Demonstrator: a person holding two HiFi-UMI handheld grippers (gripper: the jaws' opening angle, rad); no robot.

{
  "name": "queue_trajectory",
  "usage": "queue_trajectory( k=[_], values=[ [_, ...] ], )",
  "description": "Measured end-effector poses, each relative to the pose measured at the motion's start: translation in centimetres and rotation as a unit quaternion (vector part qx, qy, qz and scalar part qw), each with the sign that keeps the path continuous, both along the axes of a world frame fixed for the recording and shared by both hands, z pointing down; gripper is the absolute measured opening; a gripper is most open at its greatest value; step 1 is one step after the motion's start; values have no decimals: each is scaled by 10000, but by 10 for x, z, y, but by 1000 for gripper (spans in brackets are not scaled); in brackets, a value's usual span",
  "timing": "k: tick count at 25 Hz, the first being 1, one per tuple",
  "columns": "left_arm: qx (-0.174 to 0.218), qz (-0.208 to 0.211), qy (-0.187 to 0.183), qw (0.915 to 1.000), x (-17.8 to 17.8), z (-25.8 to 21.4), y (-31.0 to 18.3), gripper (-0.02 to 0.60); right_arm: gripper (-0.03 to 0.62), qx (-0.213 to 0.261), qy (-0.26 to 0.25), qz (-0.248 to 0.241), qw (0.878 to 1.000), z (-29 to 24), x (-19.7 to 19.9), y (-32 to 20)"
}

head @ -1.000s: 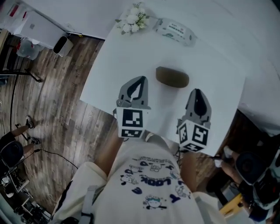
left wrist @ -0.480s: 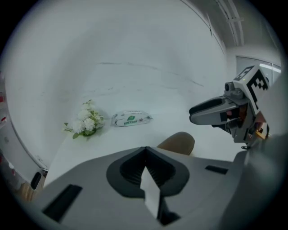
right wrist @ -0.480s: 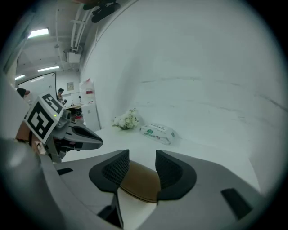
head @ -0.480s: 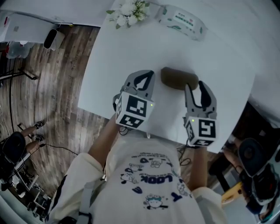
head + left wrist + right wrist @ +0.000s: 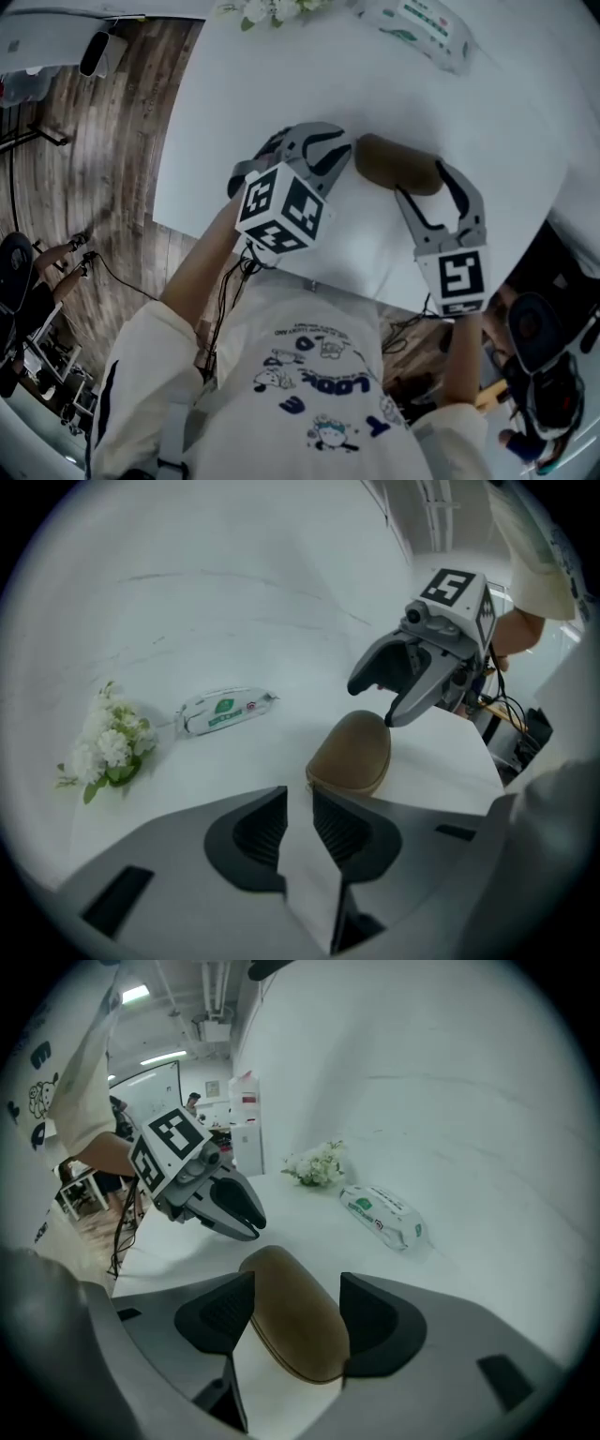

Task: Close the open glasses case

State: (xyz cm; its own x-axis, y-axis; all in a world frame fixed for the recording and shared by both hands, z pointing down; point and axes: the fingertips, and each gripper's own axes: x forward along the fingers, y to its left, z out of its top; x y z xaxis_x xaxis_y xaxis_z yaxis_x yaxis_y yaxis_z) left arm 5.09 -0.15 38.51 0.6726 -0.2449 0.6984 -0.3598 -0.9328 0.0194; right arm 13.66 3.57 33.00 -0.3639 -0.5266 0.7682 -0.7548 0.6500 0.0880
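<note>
The white rectangular table (image 5: 281,84) carries the brown oval glasses case (image 5: 398,169) near its front edge. The grey plastic right gripper (image 5: 297,1290) straddles one end of the case, jaws opening wide and not clamping it. The grey plastic left gripper (image 5: 298,794) sits just short of the other end, its jaws opening from a narrow gap and empty.

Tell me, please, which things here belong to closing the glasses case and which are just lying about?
Job: glasses case; left gripper, jaws opening, nothing between; right gripper, jaws opening, case between them.
Lying about: flowers; wipes packet.
</note>
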Motion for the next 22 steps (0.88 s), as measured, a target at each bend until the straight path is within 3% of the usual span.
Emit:
queue_trajectory(
  k=[5,10,19,22],
  values=[
    [-76,811,-286,9963,8,16,5,100,287,-278,326,-753,9962,10,0,2],
    [8,1533,-597,9864,13,26,3,110,301,-563,576,-1293,9883,18,-3,5],
    [-15,2931,-732,9533,22,33,1,110,302,-946,1061,-2146,9663,42,-1,9],
    [-200,3261,-730,9423,22,34,4,106,302,-1027,1053,-2310,9618,44,-2,8]
  ],
)
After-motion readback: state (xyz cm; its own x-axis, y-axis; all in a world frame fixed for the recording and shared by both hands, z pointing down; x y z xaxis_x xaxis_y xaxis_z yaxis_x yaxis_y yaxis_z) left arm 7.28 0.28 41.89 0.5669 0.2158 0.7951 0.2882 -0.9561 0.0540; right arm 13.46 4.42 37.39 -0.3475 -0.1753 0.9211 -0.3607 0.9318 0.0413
